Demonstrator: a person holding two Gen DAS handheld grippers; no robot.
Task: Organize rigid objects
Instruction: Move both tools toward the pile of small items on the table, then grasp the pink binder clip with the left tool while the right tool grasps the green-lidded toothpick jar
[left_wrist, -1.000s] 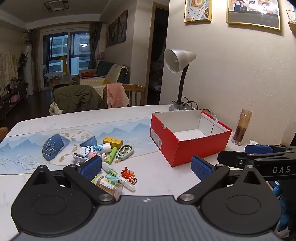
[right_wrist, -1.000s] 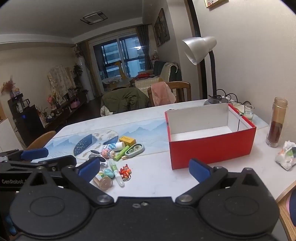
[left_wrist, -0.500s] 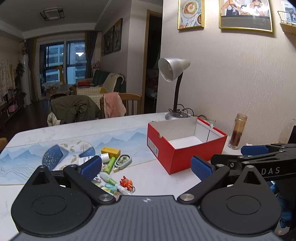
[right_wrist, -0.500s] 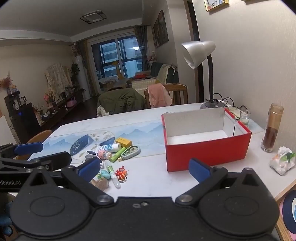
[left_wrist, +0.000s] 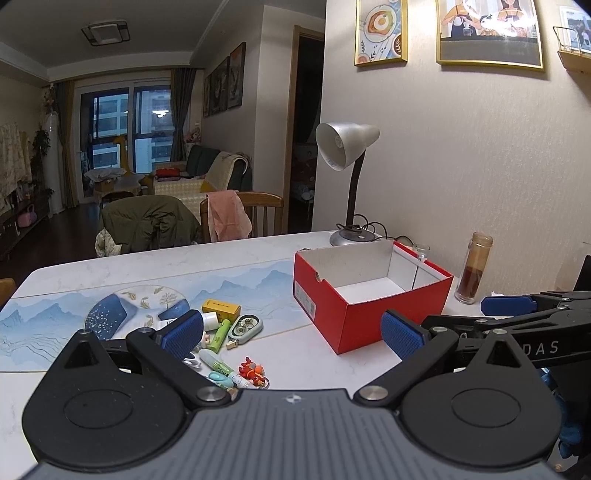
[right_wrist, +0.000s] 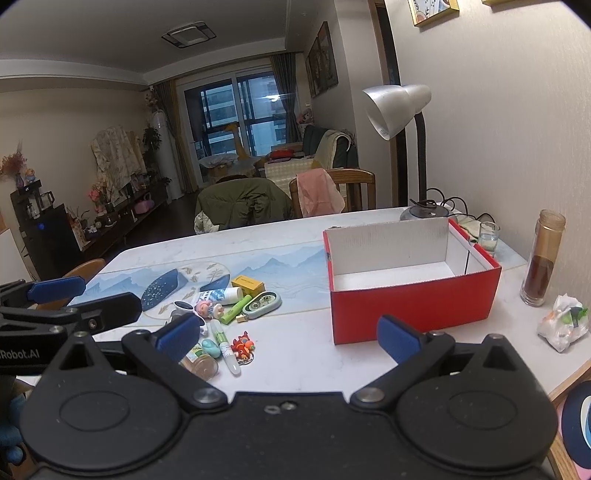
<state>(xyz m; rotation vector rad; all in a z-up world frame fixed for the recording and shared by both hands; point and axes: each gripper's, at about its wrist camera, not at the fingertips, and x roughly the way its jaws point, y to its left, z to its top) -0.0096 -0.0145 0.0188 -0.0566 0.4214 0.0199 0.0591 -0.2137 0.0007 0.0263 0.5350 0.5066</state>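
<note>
1. The left tongs (left_wrist: 291, 332) are spread wide and hold nothing.
2. A pile of small things (right_wrist: 225, 314) lies on the bench (right_wrist: 295, 354), left of the red box (right_wrist: 413, 306).
3. The right tongs (right_wrist: 288, 338) are spread wide and hold nothing too.

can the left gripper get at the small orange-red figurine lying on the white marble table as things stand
Probably yes. The left gripper is open and holds nothing, and the small orange-red figurine lies at the near edge of the clutter on the white marble table, uncovered. The red cardboard box sits off to the side.
</note>
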